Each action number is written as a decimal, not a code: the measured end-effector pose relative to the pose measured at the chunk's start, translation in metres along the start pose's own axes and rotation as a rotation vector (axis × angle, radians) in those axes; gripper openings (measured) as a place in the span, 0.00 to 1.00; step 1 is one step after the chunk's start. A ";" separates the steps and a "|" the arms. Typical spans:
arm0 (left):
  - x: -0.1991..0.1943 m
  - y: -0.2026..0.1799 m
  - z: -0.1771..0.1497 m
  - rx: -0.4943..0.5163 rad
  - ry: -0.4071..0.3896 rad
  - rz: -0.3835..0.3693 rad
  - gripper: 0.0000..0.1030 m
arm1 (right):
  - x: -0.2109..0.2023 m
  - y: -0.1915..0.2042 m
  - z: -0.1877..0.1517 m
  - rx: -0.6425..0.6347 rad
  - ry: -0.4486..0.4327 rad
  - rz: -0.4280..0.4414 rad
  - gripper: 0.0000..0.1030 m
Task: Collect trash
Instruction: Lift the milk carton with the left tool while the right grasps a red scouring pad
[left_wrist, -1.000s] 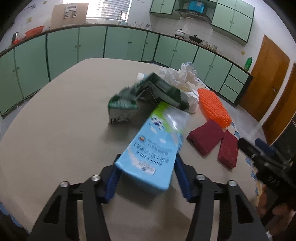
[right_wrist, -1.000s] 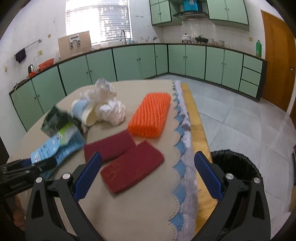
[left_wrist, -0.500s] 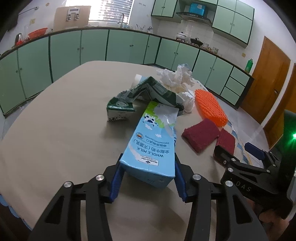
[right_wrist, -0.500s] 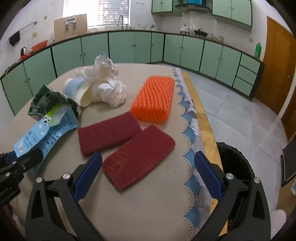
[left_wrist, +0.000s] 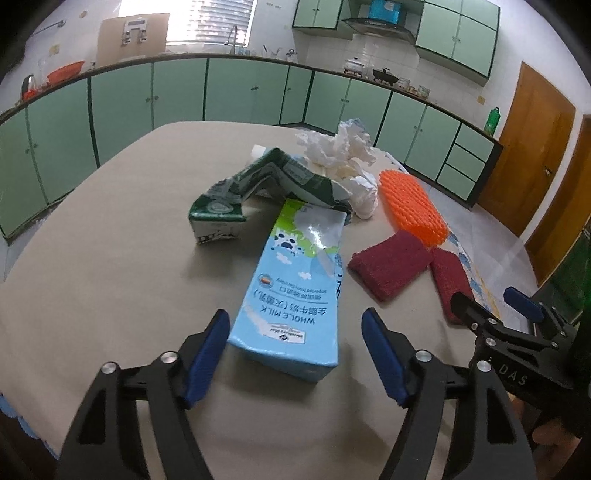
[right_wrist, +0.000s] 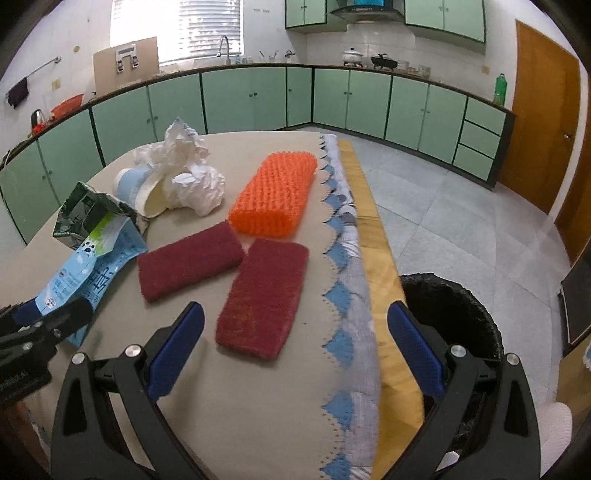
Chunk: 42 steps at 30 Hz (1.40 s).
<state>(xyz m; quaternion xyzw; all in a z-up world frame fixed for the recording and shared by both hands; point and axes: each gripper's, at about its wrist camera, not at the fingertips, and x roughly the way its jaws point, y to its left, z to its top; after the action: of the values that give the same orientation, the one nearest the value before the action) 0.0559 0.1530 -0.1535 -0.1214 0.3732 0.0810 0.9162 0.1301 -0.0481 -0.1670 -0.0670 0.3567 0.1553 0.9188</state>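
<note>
Carton: flattened light-blue milk carton (left_wrist: 291, 295) lies on your beige table (left_wrist: 110, 258), its near end between the left gripper (left_wrist: 295, 350)'s blue pads, untouched.
Tongs: both spread wide, empty; right gripper (right_wrist: 295, 354) hovers over maroon scouring pad (right_wrist: 264, 297).
Advice: centre, then squeeze the carton's edges.
Hidden: black bin (right_wrist: 450, 314) partly cut off.

In the right wrist view the black trash bin (right_wrist: 458, 314) is partly hidden behind the table's edge and a gripper finger, while the paper cup (right_wrist: 142, 190) lies half covered by crumpled white paper (right_wrist: 188, 173) at far left.
</note>
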 end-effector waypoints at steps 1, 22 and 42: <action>0.002 -0.001 0.000 0.006 0.005 0.003 0.71 | 0.003 0.002 0.000 -0.006 0.006 0.000 0.86; -0.045 -0.027 -0.005 0.030 -0.043 -0.045 0.47 | -0.033 -0.004 0.007 -0.066 0.008 0.118 0.01; -0.036 -0.036 -0.004 0.032 -0.031 -0.019 0.47 | -0.009 -0.010 0.002 -0.014 0.012 0.220 0.52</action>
<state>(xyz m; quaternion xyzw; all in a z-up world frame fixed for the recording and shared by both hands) 0.0365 0.1151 -0.1256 -0.1090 0.3591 0.0682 0.9244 0.1285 -0.0593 -0.1592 -0.0349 0.3664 0.2573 0.8935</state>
